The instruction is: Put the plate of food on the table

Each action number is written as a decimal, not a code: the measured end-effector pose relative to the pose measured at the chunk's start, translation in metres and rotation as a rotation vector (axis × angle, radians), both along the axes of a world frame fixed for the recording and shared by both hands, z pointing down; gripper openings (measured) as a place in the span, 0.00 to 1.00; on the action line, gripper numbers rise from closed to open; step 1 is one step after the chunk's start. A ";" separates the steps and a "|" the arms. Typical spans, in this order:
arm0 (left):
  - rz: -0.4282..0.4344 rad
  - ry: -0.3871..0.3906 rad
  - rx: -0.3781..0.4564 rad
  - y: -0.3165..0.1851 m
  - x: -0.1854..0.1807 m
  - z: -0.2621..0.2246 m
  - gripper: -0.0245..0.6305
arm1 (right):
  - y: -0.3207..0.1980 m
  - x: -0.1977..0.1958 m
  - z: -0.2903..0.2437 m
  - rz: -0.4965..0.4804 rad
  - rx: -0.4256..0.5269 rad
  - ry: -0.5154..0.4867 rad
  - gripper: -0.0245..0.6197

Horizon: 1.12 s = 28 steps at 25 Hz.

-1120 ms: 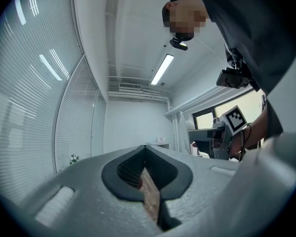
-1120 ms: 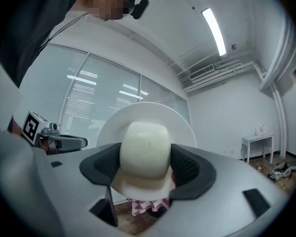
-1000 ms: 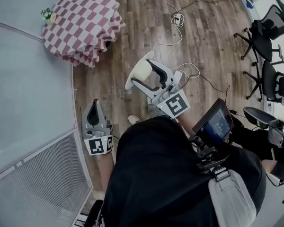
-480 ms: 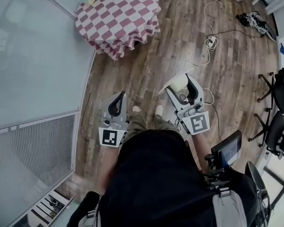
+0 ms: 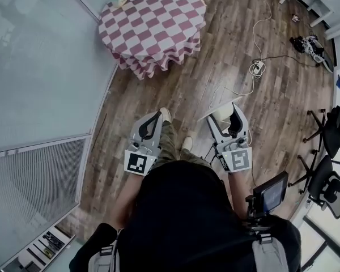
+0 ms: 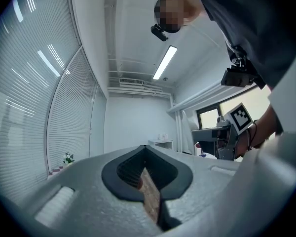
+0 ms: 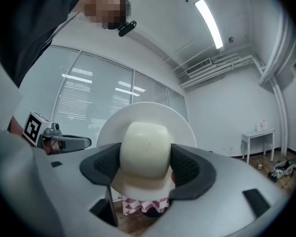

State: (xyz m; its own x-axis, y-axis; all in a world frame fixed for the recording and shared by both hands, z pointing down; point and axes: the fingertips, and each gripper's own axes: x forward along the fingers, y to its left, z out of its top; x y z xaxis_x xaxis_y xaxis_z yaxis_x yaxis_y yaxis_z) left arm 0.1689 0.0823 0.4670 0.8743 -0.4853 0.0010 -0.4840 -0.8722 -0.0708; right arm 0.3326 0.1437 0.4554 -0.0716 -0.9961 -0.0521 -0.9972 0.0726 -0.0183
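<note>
Right gripper (image 7: 145, 171): fingers pinching the plate (image 7: 153, 113), pale food (image 7: 144, 149) between them.
Left gripper (image 6: 147, 176): fingers pressed together, empty.
Table (image 5: 153, 21): well beyond both.

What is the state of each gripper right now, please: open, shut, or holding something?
Left gripper: shut, nothing between its jaws.
Right gripper: shut on the plate of food.

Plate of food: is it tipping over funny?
Yes. The plate in the right gripper is tipped steeply instead of level, and the gripper squeezes the pale food block itself, which sits against the plate.
</note>
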 end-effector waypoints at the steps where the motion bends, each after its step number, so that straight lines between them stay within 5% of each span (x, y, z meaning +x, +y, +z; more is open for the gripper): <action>1: 0.003 0.004 0.000 -0.010 0.002 0.000 0.03 | -0.009 0.000 -0.001 0.003 0.001 0.000 0.53; 21: 0.019 0.088 -0.034 -0.191 -0.011 -0.006 0.03 | -0.195 -0.042 -0.018 -0.056 -0.048 0.045 0.53; 28: 0.083 0.063 -0.027 -0.234 -0.022 -0.001 0.03 | -0.247 -0.063 -0.023 -0.066 -0.052 0.052 0.53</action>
